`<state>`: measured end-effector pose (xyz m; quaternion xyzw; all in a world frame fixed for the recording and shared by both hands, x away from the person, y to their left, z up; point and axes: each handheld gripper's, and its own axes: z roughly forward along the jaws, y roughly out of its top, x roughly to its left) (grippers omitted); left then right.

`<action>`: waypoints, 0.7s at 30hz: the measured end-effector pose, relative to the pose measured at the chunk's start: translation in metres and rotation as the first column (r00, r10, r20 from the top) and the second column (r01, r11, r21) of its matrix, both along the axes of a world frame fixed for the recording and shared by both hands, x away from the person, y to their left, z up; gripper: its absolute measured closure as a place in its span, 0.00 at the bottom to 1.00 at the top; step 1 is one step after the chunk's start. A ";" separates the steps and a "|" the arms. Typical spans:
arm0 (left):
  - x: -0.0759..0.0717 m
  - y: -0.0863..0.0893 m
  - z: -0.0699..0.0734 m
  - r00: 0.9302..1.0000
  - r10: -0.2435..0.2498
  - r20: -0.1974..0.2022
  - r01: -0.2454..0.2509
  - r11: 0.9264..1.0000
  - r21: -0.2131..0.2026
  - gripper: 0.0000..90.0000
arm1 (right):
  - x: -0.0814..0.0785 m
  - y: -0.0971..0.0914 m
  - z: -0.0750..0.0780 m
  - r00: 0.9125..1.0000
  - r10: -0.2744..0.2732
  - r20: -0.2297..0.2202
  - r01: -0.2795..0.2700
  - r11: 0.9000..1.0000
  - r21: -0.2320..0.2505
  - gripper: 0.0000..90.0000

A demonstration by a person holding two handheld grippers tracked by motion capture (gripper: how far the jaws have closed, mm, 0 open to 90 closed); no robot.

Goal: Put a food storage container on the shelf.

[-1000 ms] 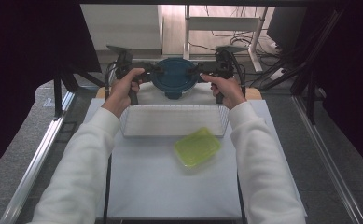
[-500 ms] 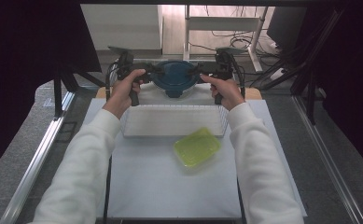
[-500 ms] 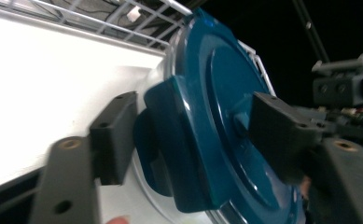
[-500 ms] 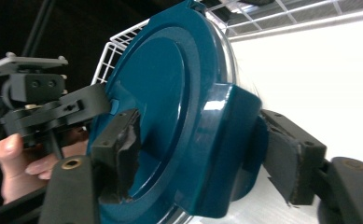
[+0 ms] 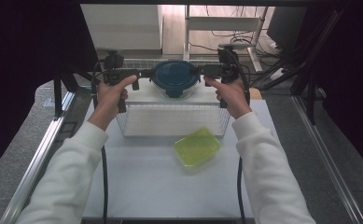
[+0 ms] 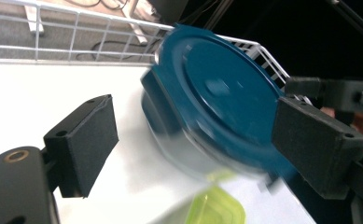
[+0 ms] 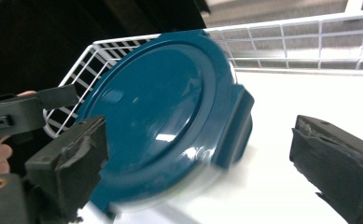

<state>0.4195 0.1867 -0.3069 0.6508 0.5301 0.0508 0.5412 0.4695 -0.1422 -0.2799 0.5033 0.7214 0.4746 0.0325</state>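
High view: I see both hands raised over the far side of the white wire basket (image 5: 128, 126), with a round container with a dark blue lid (image 5: 175, 77) held up between my left gripper (image 5: 144, 73) and right gripper (image 5: 202, 71). In the left gripper view its jaws are spread, one to each side of the container's rim; the right gripper's jaws likewise straddle the opposite edge. A yellow-green lidded box (image 5: 197, 147) lies on the white table (image 5: 146, 186), just beside the basket.
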 end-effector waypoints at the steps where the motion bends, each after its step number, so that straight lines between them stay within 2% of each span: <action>1: -0.006 0.001 -0.001 1.000 -0.003 0.011 0.003 1.000 0.012 0.16 | -0.006 -0.004 0.001 1.000 0.012 0.013 -0.012 1.000 0.001 0.08; 3: -0.023 0.003 -0.004 0.999 -0.017 0.032 0.016 0.999 0.035 0.16 | -0.016 -0.010 0.000 0.998 0.040 0.040 -0.040 0.999 0.005 0.09; 4: -0.023 0.003 -0.004 0.999 -0.017 0.032 0.016 0.999 0.035 0.16 | -0.023 -0.014 0.000 0.997 0.055 0.058 -0.055 0.998 -0.006 0.10; 5: -0.033 0.005 -0.006 0.999 -0.025 0.042 0.023 0.999 0.038 0.16 | -0.023 -0.014 0.000 0.997 0.055 0.058 -0.055 0.998 -0.006 0.10; 6: -0.046 0.007 -0.011 0.997 -0.040 0.059 0.037 0.998 0.053 0.17 | -0.038 -0.023 -0.002 0.992 0.074 0.103 -0.071 0.997 -0.036 0.12; 7: -0.046 0.007 -0.011 0.997 -0.040 0.059 0.037 0.998 0.053 0.18 | -0.043 -0.026 -0.003 0.990 0.079 0.119 -0.074 0.996 -0.045 0.13; 8: -0.056 0.008 -0.014 0.996 -0.045 0.074 0.040 0.997 0.062 0.18 | -0.043 -0.026 -0.003 0.990 0.079 0.119 -0.074 0.996 -0.045 0.13; 9: -0.069 0.008 -0.021 0.995 -0.051 0.086 0.044 0.996 0.080 0.19 | -0.059 -0.035 -0.008 0.982 0.097 0.161 -0.085 0.993 -0.080 0.14; 10: -0.076 0.008 -0.025 0.994 -0.056 0.093 0.048 0.995 0.090 0.19 | -0.065 -0.039 -0.010 0.980 0.100 0.171 -0.087 0.993 -0.084 0.14; 12: -0.090 0.006 -0.034 0.993 -0.069 0.098 0.057 0.991 0.120 0.20 | -0.078 -0.048 -0.016 0.976 0.106 0.192 -0.089 0.992 -0.092 0.16; 14: -0.102 0.006 -0.045 0.993 -0.075 0.091 0.063 0.989 0.131 0.21 | -0.092 -0.057 -0.024 0.970 0.116 0.212 -0.097 0.991 -0.097 0.18; 15: -0.102 0.006 -0.045 0.993 -0.075 0.091 0.063 0.989 0.131 0.21 | -0.092 -0.057 -0.024 0.970 0.116 0.212 -0.097 0.991 -0.097 0.18; 16: -0.113 0.005 -0.057 0.993 -0.079 0.086 0.067 0.989 0.135 0.22 | -0.108 -0.068 -0.035 0.967 0.117 0.226 -0.099 0.991 -0.090 0.19; 21: -0.133 0.000 -0.081 0.993 -0.088 0.076 0.073 0.980 0.185 0.23 | -0.134 -0.083 -0.063 0.959 0.151 0.239 -0.130 0.986 -0.101 0.26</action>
